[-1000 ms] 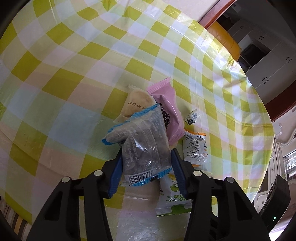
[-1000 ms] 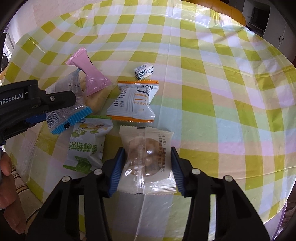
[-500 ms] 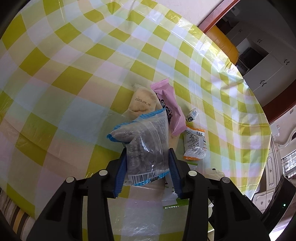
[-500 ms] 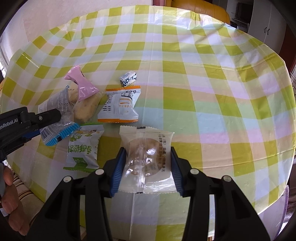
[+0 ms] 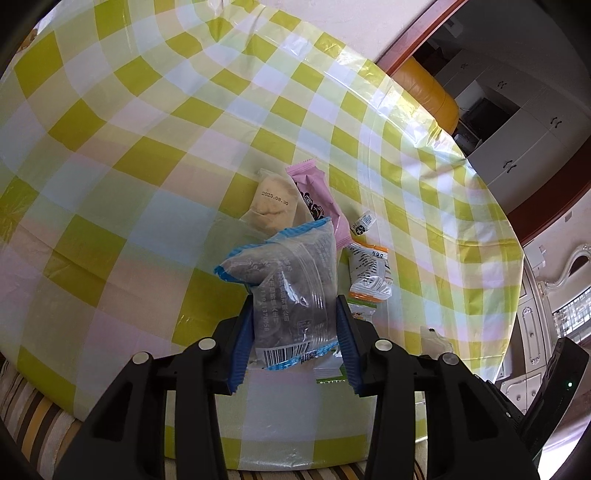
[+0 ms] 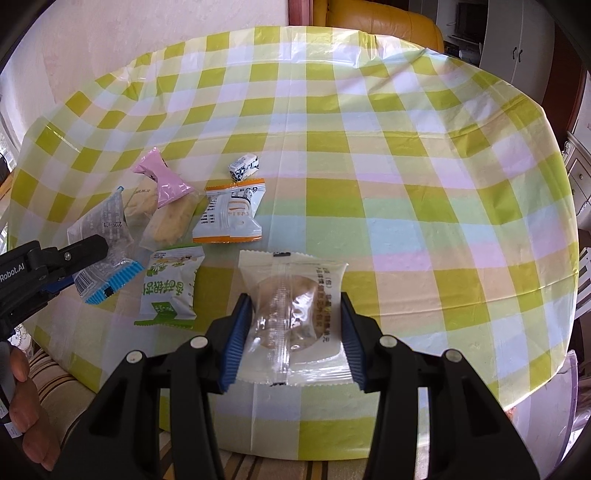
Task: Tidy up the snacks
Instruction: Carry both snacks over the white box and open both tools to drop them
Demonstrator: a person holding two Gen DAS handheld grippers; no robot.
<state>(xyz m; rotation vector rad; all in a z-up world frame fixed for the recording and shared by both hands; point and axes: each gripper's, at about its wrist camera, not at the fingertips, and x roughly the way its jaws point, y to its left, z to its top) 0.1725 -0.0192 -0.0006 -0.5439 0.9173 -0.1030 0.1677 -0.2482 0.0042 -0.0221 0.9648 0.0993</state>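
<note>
the left gripper (image 5: 293, 334) clamps a blue-edged snack bag (image 5: 291, 291), low middle. the right gripper (image 6: 293, 339) clamps a clear cookie pack (image 6: 291, 321). a beige pack (image 5: 273, 206) reads "2025.08.30".

You are looking across a checked tablecloth (image 6: 369, 155); an orange chair (image 6: 376, 18) is standing far, white cabinets (image 6: 517, 40) far right.

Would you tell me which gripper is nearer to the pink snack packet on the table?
Left. The left gripper, shut on a blue-edged packet, sits just short of the pink packet. The right gripper, holding a round pastry packet, is farther, past the green packet.
</note>
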